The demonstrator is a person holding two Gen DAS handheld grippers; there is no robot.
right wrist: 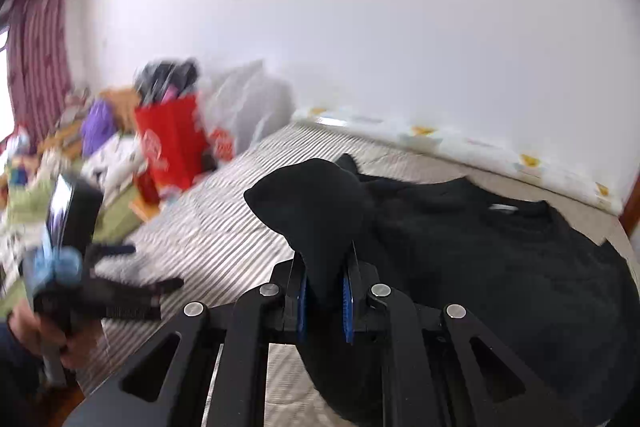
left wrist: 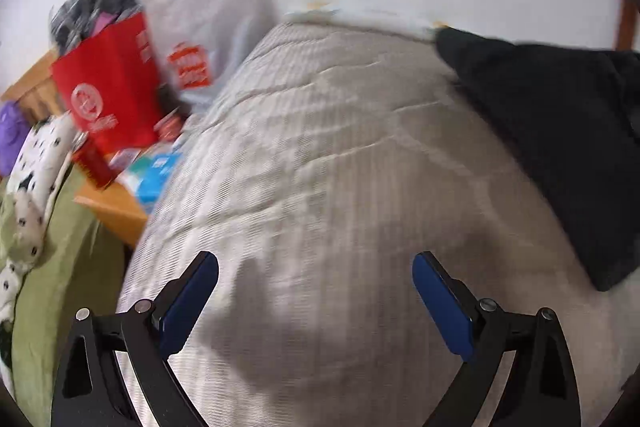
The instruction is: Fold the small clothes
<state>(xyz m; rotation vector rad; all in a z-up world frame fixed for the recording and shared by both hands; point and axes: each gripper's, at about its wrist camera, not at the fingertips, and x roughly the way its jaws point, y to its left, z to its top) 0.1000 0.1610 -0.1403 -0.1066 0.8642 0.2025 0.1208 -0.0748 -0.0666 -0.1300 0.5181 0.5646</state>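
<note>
A black garment (right wrist: 500,267) lies spread on the striped beige bed cover (right wrist: 224,223), with a white neck label showing. My right gripper (right wrist: 325,297) is shut on a bunched fold of the black garment and lifts it above the bed. In the left wrist view the same garment (left wrist: 560,139) lies at the right, apart from my left gripper (left wrist: 316,297). The left gripper is open and empty above the bed cover (left wrist: 320,147). It also shows in the right wrist view (right wrist: 132,267) at the left, held in a hand.
A red paper bag (left wrist: 108,87) stuffed with dark clothes stands at the bed's left edge beside a grey pillow (left wrist: 216,15). A wooden shelf (left wrist: 116,207) with boxes, green bedding (left wrist: 60,267) and spotted cloth lie left. A white wall rises behind the bed.
</note>
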